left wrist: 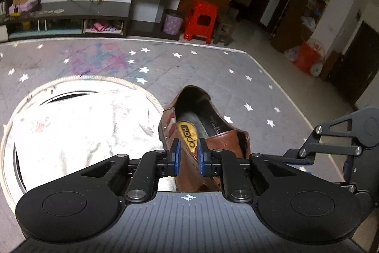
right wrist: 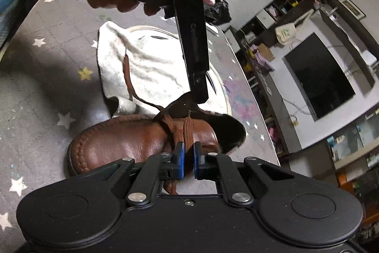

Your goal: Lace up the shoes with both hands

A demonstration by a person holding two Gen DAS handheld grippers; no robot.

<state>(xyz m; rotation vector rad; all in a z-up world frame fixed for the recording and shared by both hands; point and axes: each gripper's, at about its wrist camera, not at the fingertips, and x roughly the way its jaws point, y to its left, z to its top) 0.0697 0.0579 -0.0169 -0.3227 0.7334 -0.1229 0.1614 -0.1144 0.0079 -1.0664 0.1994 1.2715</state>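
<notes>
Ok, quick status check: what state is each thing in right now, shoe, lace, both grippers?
Brown shoe: upright on the mat, only partly laced.
Lace: one end pinched, the other trailing loose over the white cloth.
Right gripper: shut on the lace.
Left gripper: nearly closed at the shoe's tongue; grip unclear.

You are getting open star-patterned mat (left wrist: pixel 213 63) beyond the brown shoe (left wrist: pixel 201 117); the white towel (left wrist: pixel 83 122) is crowding its left side, and 1 gripper (right wrist: pixel 200 96) is blocking its tongue.
</notes>
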